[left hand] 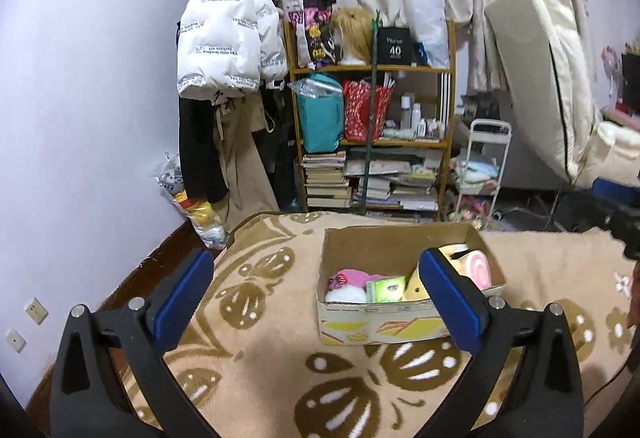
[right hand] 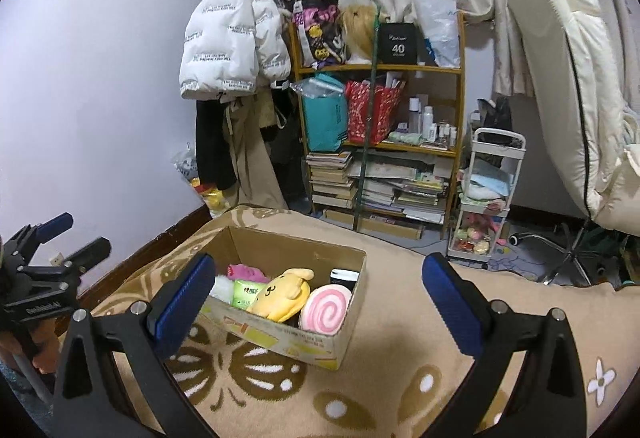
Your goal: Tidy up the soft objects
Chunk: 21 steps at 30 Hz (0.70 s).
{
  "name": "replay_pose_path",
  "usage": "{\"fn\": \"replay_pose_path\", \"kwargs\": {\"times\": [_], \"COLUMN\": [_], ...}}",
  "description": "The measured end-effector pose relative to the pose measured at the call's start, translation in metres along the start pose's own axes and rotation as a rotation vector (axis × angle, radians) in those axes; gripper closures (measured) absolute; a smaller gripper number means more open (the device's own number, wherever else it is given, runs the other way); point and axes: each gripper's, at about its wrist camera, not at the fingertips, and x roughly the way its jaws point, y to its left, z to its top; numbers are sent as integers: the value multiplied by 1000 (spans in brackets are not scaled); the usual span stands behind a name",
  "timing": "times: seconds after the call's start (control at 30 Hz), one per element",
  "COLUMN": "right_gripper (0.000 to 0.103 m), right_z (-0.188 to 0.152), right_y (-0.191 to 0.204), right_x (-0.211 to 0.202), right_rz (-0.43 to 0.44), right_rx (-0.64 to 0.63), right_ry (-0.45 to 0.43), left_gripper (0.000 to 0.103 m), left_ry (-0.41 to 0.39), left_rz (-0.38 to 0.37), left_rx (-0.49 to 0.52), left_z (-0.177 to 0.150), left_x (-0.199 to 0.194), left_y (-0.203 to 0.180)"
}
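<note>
A cardboard box [left hand: 360, 322] [right hand: 280, 338] sits on a beige patterned blanket [left hand: 260, 358] [right hand: 380, 378]. Inside lie a yellow dog plush [right hand: 282, 296], a pink swirl roll cushion [right hand: 326, 312] [left hand: 478, 270], a green tissue pack [left hand: 386, 288] [right hand: 248, 292], a pink soft item [left hand: 352, 276] [right hand: 244, 272] and a white fluffy item [left hand: 346, 294] [right hand: 224, 288]. My left gripper [left hand: 316, 278] is open and empty, just in front of the box. My right gripper [right hand: 320, 282] is open and empty, above the box's near right side. The left gripper also shows in the right wrist view [right hand: 72, 242].
A wooden shelf [left hand: 372, 141] [right hand: 380, 141] with bags and books stands behind the bed. A white jacket [left hand: 228, 33] hangs on the left. A small white cart [right hand: 488, 197] and a tilted mattress [right hand: 568, 77] stand at right.
</note>
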Motion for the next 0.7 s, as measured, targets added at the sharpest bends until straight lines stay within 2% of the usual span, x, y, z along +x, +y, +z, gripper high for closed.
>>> {"fn": "replay_pose_path", "kwargs": {"times": [0.1,0.27,0.4,0.7], "right_gripper": [0,0,0,0], "right_z": [-6,-17,-28,-45], "right_y": [1,5,4,8], "right_x": [-14,-27,-35,-48], "right_rz": [-9,-25,-27,-79], "right_rx": [2,10,52,50], "right_ry": [-11,-21,-35,-132], "left_gripper": [2,2,2,2], "left_ry": [-16,-38,-21,-32], "left_rz": [-16,4,-9,31], "left_rx": [-4,0,-20,5], "left_z": [-2,-12,-23,-42], "left_x": [-16,-29,-34,-35], "left_y": [2,1,5,3]}}
